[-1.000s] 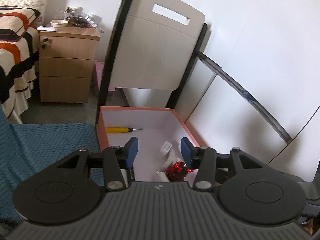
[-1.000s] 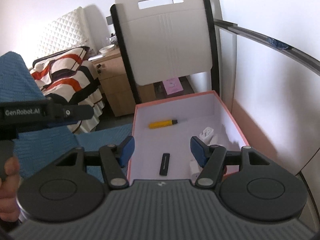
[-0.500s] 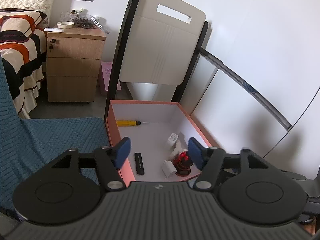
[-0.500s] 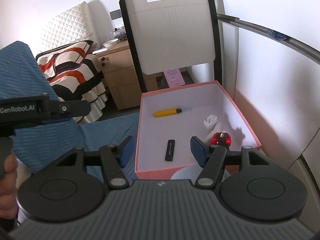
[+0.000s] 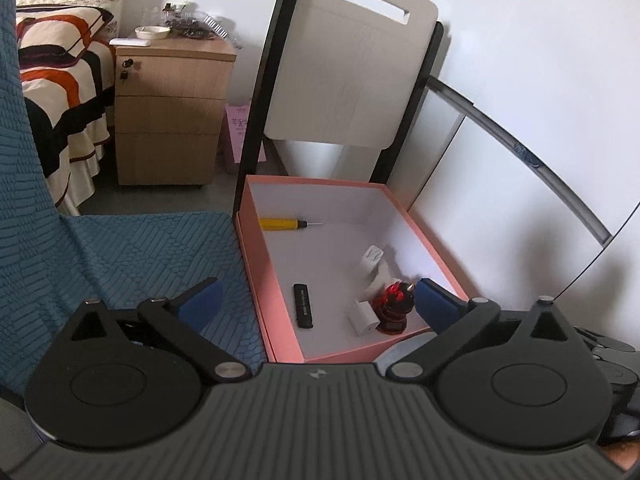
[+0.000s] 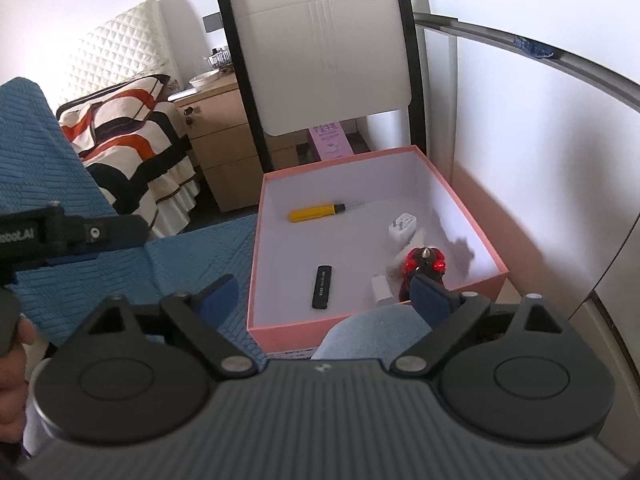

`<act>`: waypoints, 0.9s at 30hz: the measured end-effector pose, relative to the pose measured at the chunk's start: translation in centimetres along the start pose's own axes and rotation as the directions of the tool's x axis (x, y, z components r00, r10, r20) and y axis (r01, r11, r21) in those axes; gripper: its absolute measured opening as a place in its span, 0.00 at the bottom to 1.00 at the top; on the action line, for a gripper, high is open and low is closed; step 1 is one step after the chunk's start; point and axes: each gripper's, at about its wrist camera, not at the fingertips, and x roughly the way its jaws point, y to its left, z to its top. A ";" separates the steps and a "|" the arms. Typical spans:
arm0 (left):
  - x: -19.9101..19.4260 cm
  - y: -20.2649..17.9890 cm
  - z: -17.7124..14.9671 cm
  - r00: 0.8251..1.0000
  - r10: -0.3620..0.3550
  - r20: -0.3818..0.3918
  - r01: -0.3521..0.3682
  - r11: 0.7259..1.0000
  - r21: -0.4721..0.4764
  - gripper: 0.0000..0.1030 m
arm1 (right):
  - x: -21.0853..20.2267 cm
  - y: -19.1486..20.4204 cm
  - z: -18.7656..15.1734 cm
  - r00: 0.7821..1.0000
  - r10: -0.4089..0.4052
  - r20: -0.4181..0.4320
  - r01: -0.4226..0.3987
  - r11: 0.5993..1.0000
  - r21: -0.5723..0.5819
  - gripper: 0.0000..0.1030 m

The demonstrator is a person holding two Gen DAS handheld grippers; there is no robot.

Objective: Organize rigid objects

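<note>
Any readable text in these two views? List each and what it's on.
"ootAI": white lettering, cut off by the frame edge, on the black bar of the left tongs.
Pink sheet behind the chair: dark characters, too blurred to read.
Black stick in the pink box: faint print, too small to read.
Strip on the box's near wall: illegible.

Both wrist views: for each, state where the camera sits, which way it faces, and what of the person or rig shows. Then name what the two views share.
Left wrist: on the left gripper, looking forward and down into the pink box; its jaws are opening, nothing between them.
Right wrist: on the right gripper, facing the same box from nearer the wall; jaws opening, empty; a hand and knee show.
Shared: box, yellow screwdriver, black stick, red toy, white chair.
</note>
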 end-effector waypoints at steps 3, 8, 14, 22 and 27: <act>0.4 0.0 -0.2 1.000 0.004 -0.006 -0.004 1.000 -0.004 1.00 | 0.3 -0.1 -0.1 1.000 -0.005 -0.009 0.005 1.000 -0.003 0.91; 0.9 -0.3 -0.4 1.000 0.017 -0.014 -0.017 1.000 0.002 1.00 | 0.5 -0.5 -0.3 1.000 -0.018 -0.018 0.018 1.000 0.001 0.91; 1.4 -0.2 -0.6 0.999 0.040 -0.027 -0.040 0.999 -0.003 1.00 | 0.5 -0.5 -0.3 1.000 -0.023 -0.019 0.023 1.000 0.001 0.91; 1.4 -0.2 -0.6 0.998 0.058 -0.026 -0.058 0.998 0.003 1.00 | 0.5 -0.4 -0.3 1.000 -0.024 -0.015 0.024 1.000 -0.011 0.91; 1.5 -0.3 -0.6 0.997 0.060 -0.039 -0.060 0.998 -0.001 1.00 | 0.5 -0.4 -0.2 1.000 -0.022 -0.019 0.022 1.000 -0.008 0.91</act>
